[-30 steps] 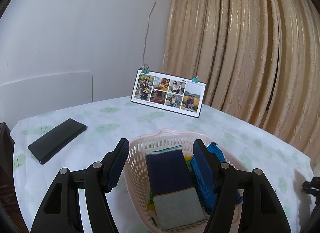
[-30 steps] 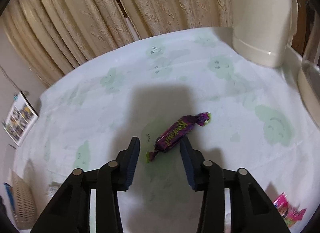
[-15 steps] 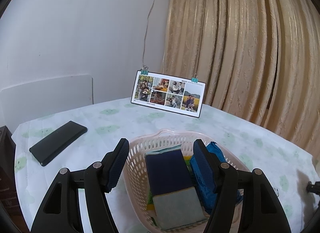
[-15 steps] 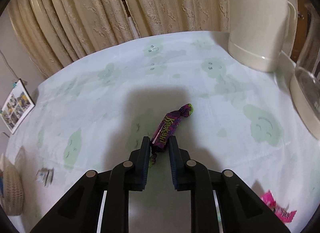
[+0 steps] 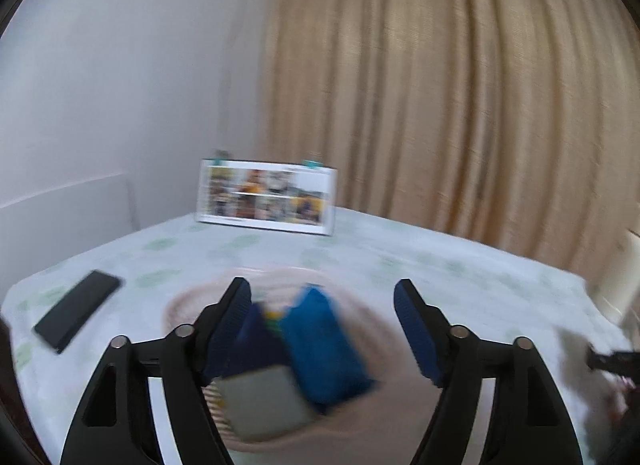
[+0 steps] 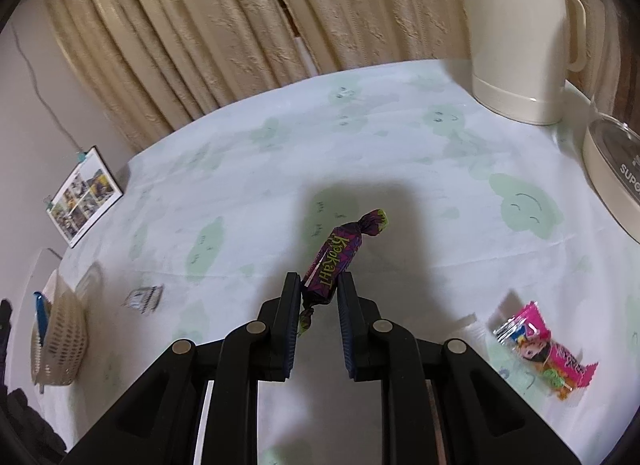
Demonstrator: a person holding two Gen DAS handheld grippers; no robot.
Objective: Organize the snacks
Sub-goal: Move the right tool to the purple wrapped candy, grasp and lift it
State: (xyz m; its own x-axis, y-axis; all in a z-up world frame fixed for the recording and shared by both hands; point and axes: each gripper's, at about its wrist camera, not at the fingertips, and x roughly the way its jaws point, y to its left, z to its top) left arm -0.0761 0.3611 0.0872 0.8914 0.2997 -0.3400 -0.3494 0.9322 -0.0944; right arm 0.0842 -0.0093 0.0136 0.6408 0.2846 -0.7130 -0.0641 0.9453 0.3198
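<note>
The purple candy (image 6: 335, 255) is clamped by the right gripper (image 6: 319, 289), with bare tablecloth (image 6: 248, 169) ahead of it. The left gripper (image 5: 322, 299) is held wide apart over the basket (image 5: 176, 305), far from the candy.

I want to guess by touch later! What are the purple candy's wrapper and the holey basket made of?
The purple candy, pinched in the right tongs, looks wrapped in thin glossy plastic or foil film: its printed wrapper has twisted, crinkly ends. The basket looks like matte cream moulded plastic, since its walls are an even grid of small holes.
</note>
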